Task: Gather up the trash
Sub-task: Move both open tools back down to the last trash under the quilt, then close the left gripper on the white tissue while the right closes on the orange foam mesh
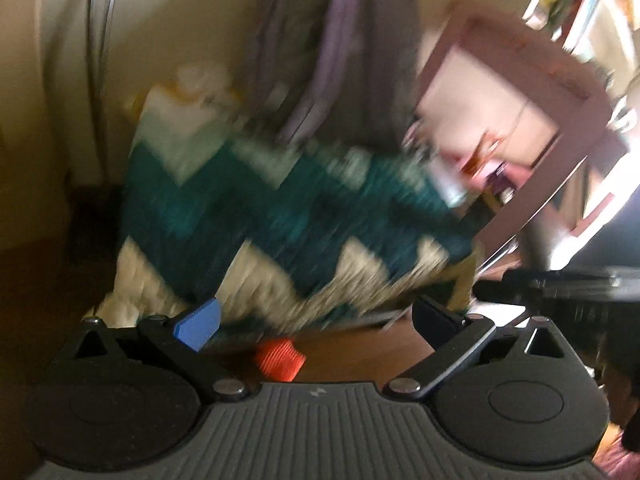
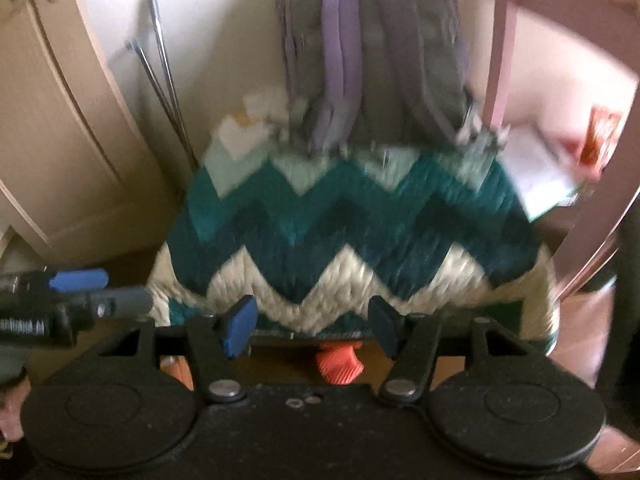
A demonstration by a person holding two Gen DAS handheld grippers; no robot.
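Both views are motion-blurred. My left gripper is open and empty, its blue fingertips spread wide in front of a teal and white zigzag cushion. My right gripper is open and empty, close to the same cushion. The left gripper also shows at the left edge of the right wrist view. White paper with a red and white packet lies to the right of the cushion. I cannot tell which item is trash.
A grey and purple backpack hangs above the cushion. A pink frame stands at the right. A cream cupboard door is at the left, with metal rods against the wall.
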